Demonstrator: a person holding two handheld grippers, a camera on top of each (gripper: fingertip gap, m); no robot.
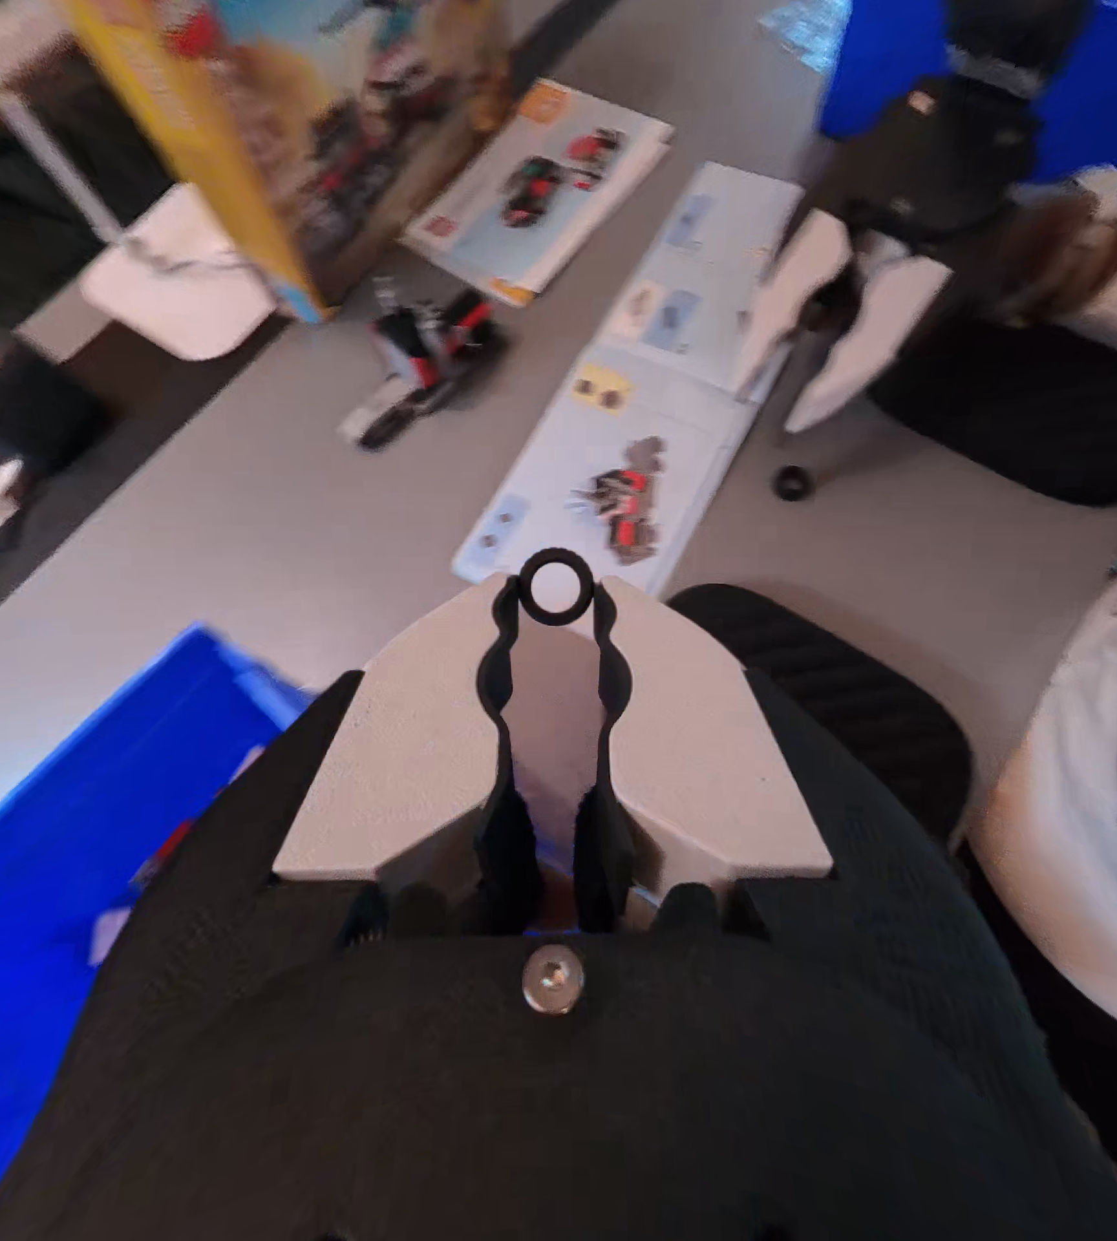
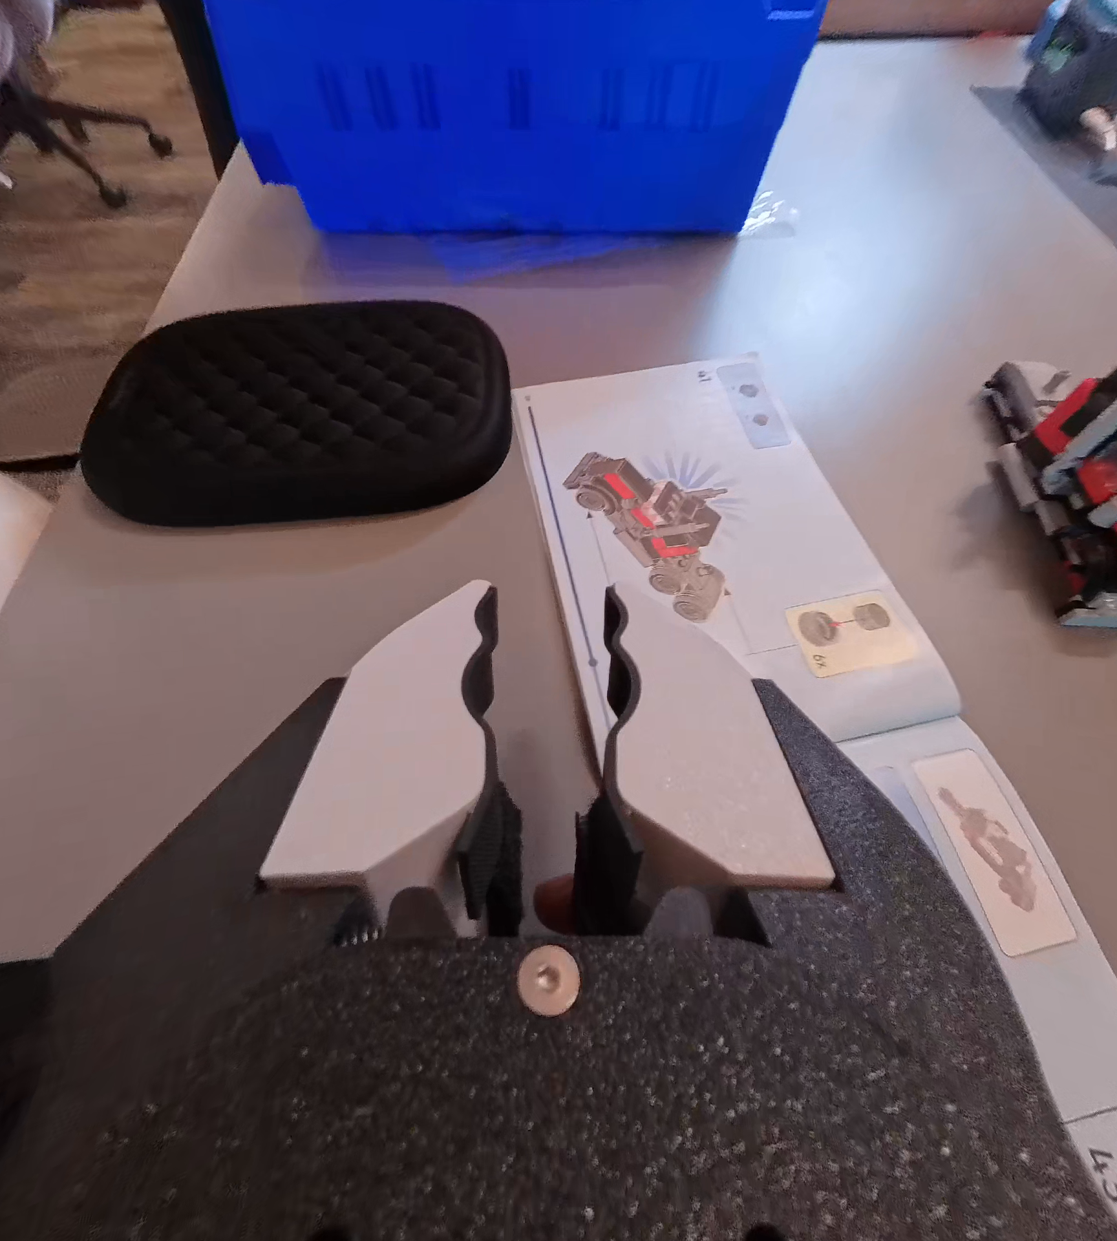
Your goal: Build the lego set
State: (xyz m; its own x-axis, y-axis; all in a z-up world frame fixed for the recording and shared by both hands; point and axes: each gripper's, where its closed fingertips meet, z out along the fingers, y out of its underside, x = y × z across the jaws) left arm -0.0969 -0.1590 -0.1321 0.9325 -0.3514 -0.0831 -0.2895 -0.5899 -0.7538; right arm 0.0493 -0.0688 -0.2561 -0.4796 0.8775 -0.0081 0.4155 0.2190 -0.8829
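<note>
In the left wrist view, a blue bin fills the lower left corner on the grey table. Above it, the upright set box with a yellow edge stands at the far left, blurred. Just beside its foot sits the partly built black, red and grey lego vehicle. A closed instruction booklet lies behind it. At centre, the left gripper pinches a small black rubber tyre between its fingertips, the ring standing upright so the table shows through its hole. Beyond it, the open instruction booklet lies flat. A second black tyre rests on the table just right of the booklet, near the tips of the right gripper, which hovers farther off.

In the right wrist view, a black quilted pad lies at the left on the table, with a blue bin behind it. At centre, the right gripper has its fingers parted with nothing between them, above the edge of the open instruction booklet. Farther right, well apart from the gripper, sits the lego vehicle.
</note>
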